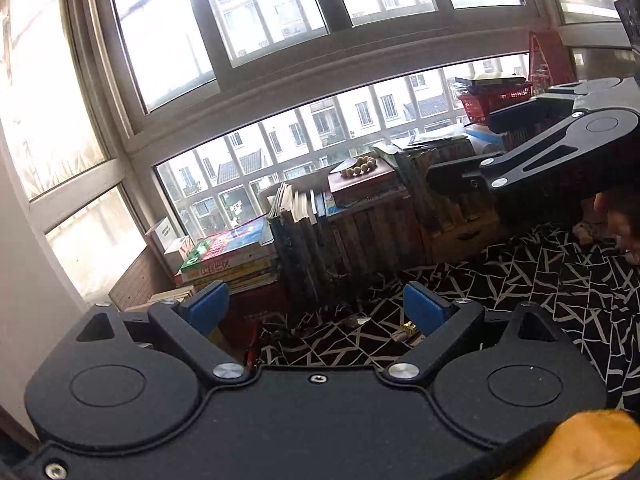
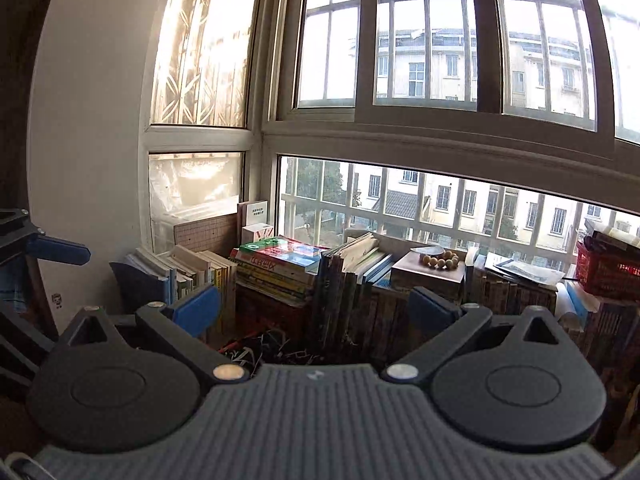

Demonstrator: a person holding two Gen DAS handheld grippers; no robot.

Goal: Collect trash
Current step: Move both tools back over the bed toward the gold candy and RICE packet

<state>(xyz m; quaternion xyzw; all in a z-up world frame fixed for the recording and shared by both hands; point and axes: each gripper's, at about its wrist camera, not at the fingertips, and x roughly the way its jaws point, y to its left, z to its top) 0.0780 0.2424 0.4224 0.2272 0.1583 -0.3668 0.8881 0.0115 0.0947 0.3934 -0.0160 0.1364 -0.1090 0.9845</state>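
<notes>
My left gripper (image 1: 316, 306) is open, with nothing between its blue pads (image 1: 208, 306). It hovers over a black-and-white patterned cloth (image 1: 540, 280). On the cloth, a small gold-coloured scrap (image 1: 408, 326) lies just beside the right pad, and a small silvery piece (image 1: 359, 321) lies a little to its left. My right gripper (image 2: 316, 308) is also open and empty, raised and facing stacked books under the window. In the left wrist view the right gripper (image 1: 448, 178) hangs at the upper right, above the cloth.
Stacks of books (image 2: 280, 268) line the window ledge, with a bead bracelet (image 2: 440, 260) on a box. A red basket (image 2: 608, 272) stands at the far right. A person's hand (image 1: 620, 220) shows at the right edge. The left gripper's finger (image 2: 60, 252) shows at the left.
</notes>
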